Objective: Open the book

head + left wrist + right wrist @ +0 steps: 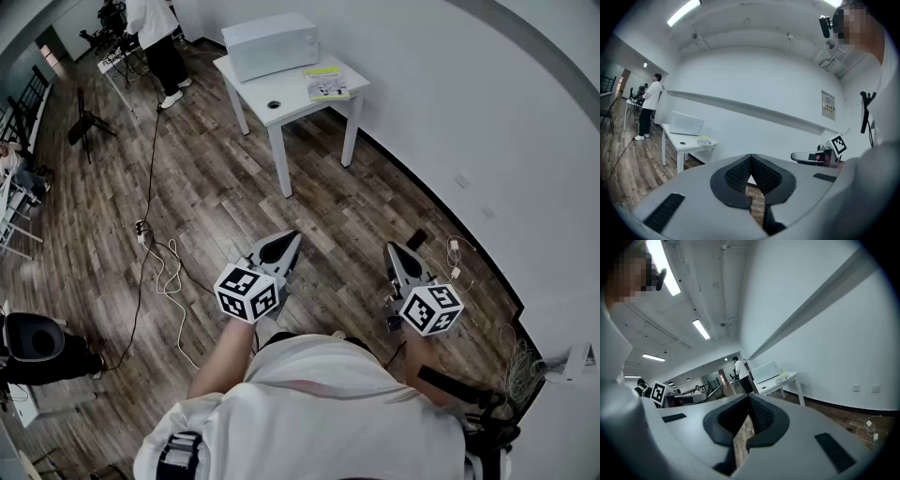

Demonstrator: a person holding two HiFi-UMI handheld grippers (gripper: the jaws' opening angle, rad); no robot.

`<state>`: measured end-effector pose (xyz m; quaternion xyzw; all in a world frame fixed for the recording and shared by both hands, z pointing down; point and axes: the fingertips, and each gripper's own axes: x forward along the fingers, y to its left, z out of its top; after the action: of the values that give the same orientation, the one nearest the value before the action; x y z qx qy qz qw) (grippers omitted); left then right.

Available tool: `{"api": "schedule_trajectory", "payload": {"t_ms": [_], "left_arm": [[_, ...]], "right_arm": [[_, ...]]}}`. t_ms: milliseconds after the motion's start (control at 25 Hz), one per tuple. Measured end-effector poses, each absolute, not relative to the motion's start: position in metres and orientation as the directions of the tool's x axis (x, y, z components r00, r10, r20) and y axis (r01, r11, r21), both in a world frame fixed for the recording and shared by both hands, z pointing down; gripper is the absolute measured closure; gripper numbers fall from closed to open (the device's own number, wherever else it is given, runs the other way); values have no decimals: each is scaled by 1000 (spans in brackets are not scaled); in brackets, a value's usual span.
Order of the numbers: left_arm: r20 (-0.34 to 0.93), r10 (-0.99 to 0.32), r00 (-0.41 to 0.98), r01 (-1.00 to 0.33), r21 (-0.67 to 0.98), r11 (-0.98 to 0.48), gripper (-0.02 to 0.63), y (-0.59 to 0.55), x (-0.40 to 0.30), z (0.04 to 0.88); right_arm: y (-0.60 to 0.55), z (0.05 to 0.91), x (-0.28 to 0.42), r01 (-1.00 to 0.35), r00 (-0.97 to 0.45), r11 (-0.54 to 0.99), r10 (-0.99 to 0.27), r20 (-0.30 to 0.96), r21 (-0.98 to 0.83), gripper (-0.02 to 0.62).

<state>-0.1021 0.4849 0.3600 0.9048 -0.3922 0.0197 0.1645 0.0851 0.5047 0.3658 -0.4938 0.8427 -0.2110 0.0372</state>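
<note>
The left tongs (285, 243) are closed, the two padded tips pressed together with nothing between them (751, 157); the right tongs (395, 253) are likewise closed and hold nothing (749, 397); both are held out in front of the person, well apart from each other, over bare wooden floor (216, 187) and touching nothing. The book (326, 84), with a yellow-green cover, lies shut near the corner of a white table (295, 101) against the white wall (469, 94), well away from both tongs; a white box (272, 44) stands on the same table just beside it, and a small dark round thing (274, 104) sits near the front edge. Cables (161, 264) trail across the floor; another person (155, 28) stands at the far end of the room.
</note>
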Motion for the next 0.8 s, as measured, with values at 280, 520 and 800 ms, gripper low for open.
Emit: {"api": "schedule_trajectory", "payload": {"t_ms": [280, 520, 800], "left_arm": [[192, -694, 694, -718, 259, -646, 595, 499, -63, 368], [218, -702, 678, -734, 259, -628, 594, 512, -47, 380], [232, -706, 669, -741, 284, -609, 595, 508, -37, 391]], "right_arm": [[512, 374, 119, -806, -525, 433, -838, 149, -404, 592], [518, 391, 134, -787, -549, 440, -819, 168, -432, 592], [517, 402, 139, -770, -575, 452, -798, 183, -450, 592]]}}
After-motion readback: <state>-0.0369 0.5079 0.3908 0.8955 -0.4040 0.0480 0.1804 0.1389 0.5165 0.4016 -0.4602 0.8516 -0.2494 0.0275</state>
